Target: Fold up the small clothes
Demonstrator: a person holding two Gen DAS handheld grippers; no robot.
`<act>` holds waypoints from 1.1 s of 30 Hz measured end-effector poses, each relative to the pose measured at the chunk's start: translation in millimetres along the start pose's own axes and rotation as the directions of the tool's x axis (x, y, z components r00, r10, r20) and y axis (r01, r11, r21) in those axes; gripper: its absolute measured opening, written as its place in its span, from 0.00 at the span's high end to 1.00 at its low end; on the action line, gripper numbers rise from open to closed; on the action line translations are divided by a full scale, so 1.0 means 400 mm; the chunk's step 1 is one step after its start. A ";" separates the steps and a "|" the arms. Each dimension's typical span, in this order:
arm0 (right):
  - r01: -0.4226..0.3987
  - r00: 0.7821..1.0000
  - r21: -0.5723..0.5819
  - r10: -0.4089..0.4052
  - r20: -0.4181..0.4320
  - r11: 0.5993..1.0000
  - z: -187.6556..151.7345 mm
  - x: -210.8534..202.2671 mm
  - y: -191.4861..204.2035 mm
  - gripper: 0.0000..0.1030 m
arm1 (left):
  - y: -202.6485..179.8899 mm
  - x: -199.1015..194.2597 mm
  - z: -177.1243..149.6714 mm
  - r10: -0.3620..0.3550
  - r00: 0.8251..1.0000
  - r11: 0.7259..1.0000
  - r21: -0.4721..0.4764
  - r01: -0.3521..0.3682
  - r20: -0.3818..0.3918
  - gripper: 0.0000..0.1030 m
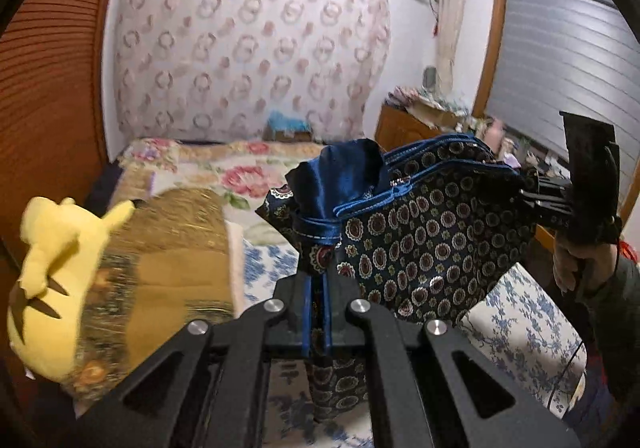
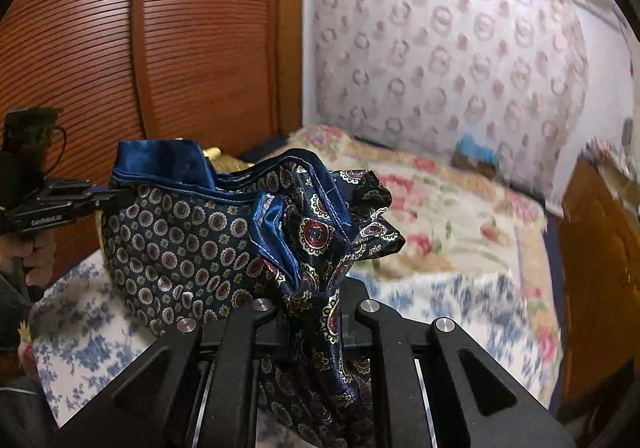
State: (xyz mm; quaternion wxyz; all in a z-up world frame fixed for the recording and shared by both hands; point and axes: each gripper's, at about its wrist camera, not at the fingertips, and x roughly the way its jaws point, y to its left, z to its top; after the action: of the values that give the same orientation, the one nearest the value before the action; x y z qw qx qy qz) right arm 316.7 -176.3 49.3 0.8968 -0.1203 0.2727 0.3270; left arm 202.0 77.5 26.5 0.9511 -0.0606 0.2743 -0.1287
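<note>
A dark blue satin garment (image 1: 420, 232) with round medallion print and bright blue trim hangs in the air between my two grippers, above the bed. My left gripper (image 1: 316, 288) is shut on one end of its trimmed edge. My right gripper (image 2: 316, 300) is shut on the other end, where the cloth (image 2: 192, 232) bunches. In the left wrist view the right gripper (image 1: 528, 195) shows at the right, clamped on the cloth. In the right wrist view the left gripper (image 2: 108, 195) shows at the left, clamped on it.
Below lies a bed with a blue-flowered sheet (image 1: 520, 324) and a rose-print blanket (image 2: 440, 215). A yellow plush toy (image 1: 52, 256) and a golden cushion (image 1: 172, 248) sit at the left. A wooden wardrobe (image 2: 160, 47), a cluttered wooden cabinet (image 1: 404, 127) and a curtain (image 1: 248, 47) surround the bed.
</note>
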 end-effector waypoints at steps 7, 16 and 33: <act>-0.039 0.999 -0.164 0.043 0.021 0.986 0.158 0.108 0.113 0.91 | 0.113 -0.090 -0.033 0.100 0.994 0.993 -0.058 -0.098 0.035 0.99; -0.117 0.993 -0.384 0.107 -0.048 0.916 0.298 0.352 0.333 0.91 | 0.235 -0.111 -0.147 0.218 0.976 0.964 -0.158 -0.215 0.004 0.98; -0.094 0.995 -0.265 0.083 -0.050 0.960 0.396 0.625 0.466 0.34 | 0.298 -0.069 -0.248 0.312 0.944 0.925 -0.191 -0.328 -0.109 0.89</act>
State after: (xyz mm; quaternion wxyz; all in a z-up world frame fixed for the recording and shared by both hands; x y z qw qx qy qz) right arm 419.7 157.4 30.7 0.8514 -0.2342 0.2485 0.3981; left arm 151.4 195.2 -65.2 0.9367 -0.1083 0.3284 0.0554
